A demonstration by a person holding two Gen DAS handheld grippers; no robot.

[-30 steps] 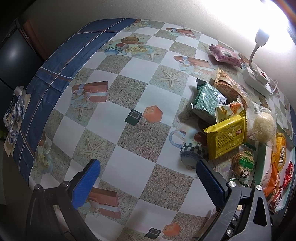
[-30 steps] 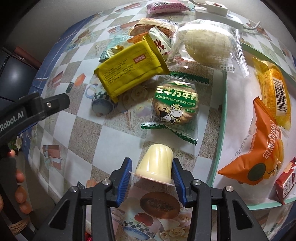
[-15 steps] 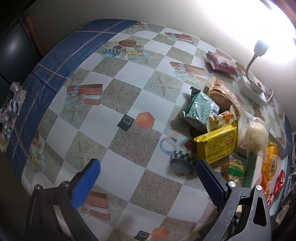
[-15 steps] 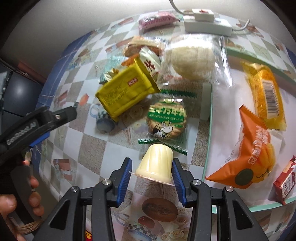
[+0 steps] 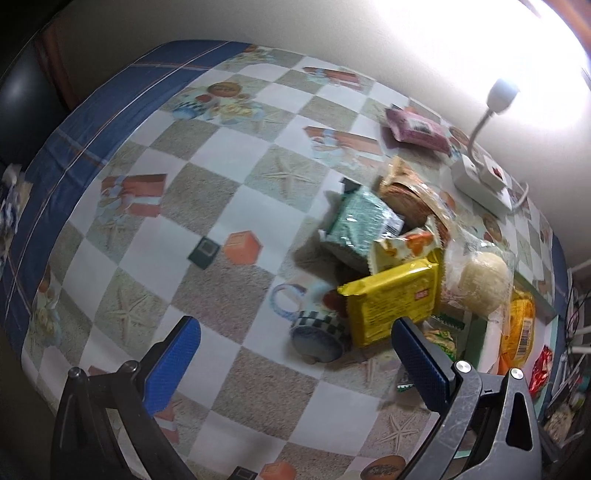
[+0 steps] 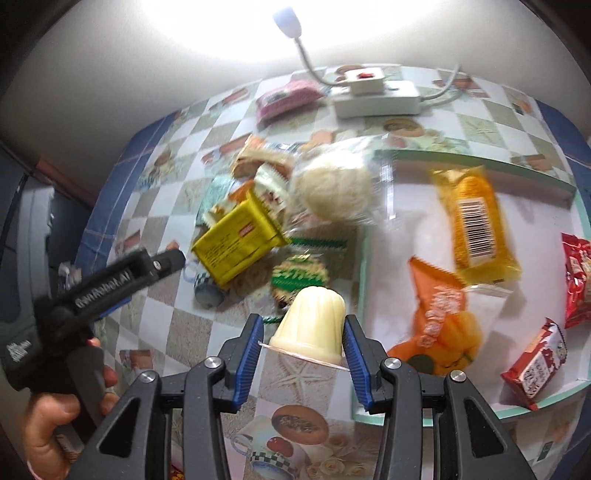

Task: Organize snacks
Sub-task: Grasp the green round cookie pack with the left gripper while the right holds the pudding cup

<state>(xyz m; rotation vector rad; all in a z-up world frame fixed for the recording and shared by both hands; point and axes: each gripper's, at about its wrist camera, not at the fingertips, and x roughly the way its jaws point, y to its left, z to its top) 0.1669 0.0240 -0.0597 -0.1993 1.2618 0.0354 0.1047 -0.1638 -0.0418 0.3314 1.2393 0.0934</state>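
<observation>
Right gripper (image 6: pixel 301 345) clamps the pudding cup (image 6: pixel 312 323) by its sides, clear of the worktop (image 5: pixel 236 206), beside the tray (image 6: pixel 480 408), likely its destination. Left gripper (image 5: pixel 295 365) wide, empty, hovering near the snack pile (image 5: pixel 391 258).

Looked like somebody's home to me: I was over a table with a printed checkered tablecloth (image 5: pixel 236 206), a power strip (image 6: pixel 376 99) with a little gooseneck lamp (image 6: pixel 288 18) against a plain wall, snack packets (image 6: pixel 240 243) scattered about.

checkered table (image 5: pixel 155 236): snack pile (image 5: pixel 391 254), pink packet (image 5: pixel 415 127), power strip (image 5: pixel 480 182), white tray (image 6: pixel 406 206).
</observation>
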